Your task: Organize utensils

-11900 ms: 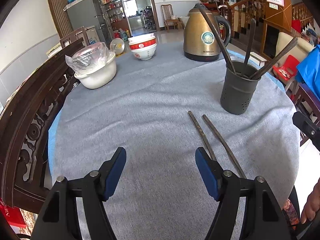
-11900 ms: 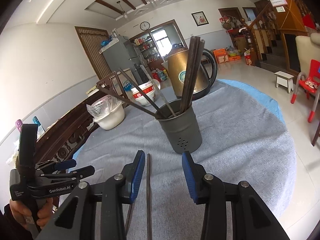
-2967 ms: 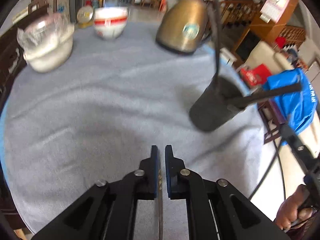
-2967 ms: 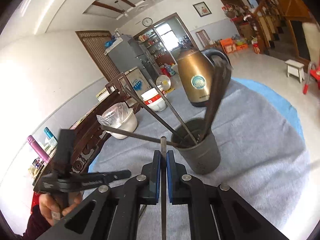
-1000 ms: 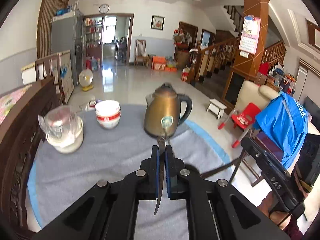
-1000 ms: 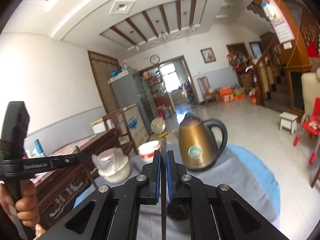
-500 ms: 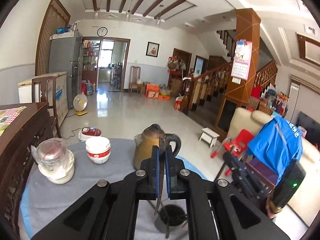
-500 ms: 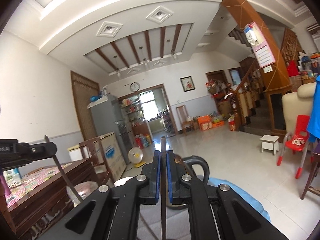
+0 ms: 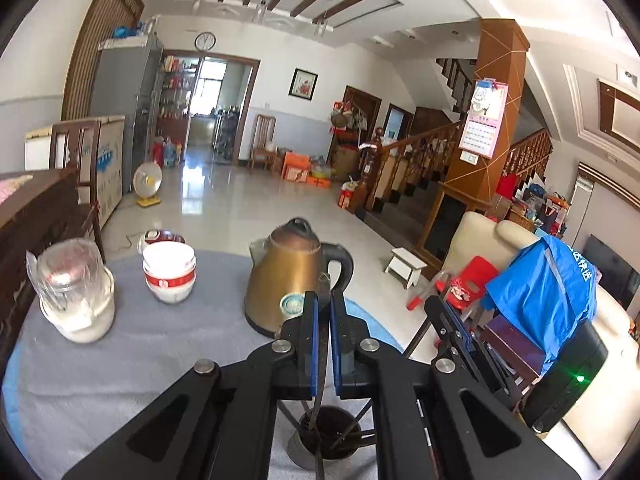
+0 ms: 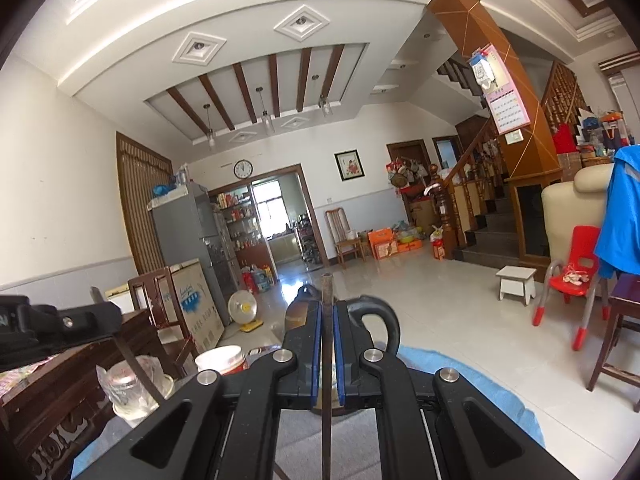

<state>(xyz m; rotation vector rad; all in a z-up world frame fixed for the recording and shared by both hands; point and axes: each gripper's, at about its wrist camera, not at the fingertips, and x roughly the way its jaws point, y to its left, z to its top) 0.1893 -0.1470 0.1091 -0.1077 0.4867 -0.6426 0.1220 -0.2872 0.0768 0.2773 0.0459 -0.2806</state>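
- Chopsticks: one dark chopstick (image 9: 323, 360) is pinched in the left gripper (image 9: 324, 312), pads closed on it, lower end already inside the dark utensil holder (image 9: 328, 440) directly below.
- Second chopstick (image 10: 327, 380) is clamped upright in the right gripper (image 10: 327, 320), pads closed tight on it; its lower end runs out of frame, so I cannot tell if it has reached the holder.
- Holder already has several other sticks leaning inside it, seen in the left wrist view.
- Progress judgement: near the end. Both sticks are lifted and over or at the holder; what's left is lowering and letting go of each. No loose chopsticks visible on the cloth, though much of it is hidden by the grippers.
- Surface: round table with grey cloth (image 9: 160, 352), blue edge showing on the far side.
- On it: brass-coloured kettle (image 9: 288, 276) just behind the holder, stacked red-and-white bowls (image 9: 169, 276), white pot (image 9: 76, 304) covered in plastic wrap, well apart on the left.
- Room: large tiled living room, wall clock (image 9: 205, 41), grey fridge (image 9: 128, 112), wooden staircase (image 9: 420, 160), red child's chair (image 10: 576, 272), blue garment (image 9: 548, 296) over a sofa.
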